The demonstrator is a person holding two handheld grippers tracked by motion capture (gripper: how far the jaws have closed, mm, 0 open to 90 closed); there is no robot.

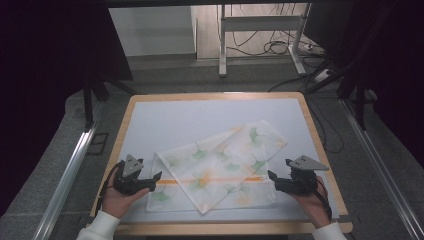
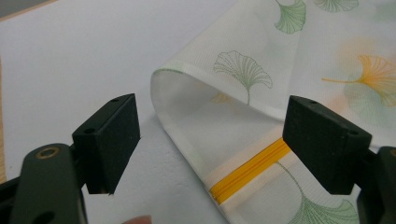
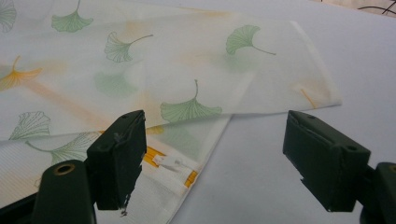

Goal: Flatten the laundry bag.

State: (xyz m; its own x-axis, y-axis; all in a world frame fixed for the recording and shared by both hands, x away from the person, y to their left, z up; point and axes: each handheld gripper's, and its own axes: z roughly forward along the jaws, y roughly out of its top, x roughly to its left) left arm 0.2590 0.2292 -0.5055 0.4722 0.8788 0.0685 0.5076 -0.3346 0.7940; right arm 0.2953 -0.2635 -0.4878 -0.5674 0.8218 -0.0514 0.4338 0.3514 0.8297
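I count two grippers and one bag. My left gripper sits wide open at the mesh bag's near-left folded edge, gripping nothing. My right gripper gapes wide too, just off the bag's right end by the orange zipper. Beyond the bag, the white mat lies bare to the table's far edge.

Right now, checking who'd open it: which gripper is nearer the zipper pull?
Right. The right gripper sits beside the zipper pull; the left gripper is at the pouch's opposite end.
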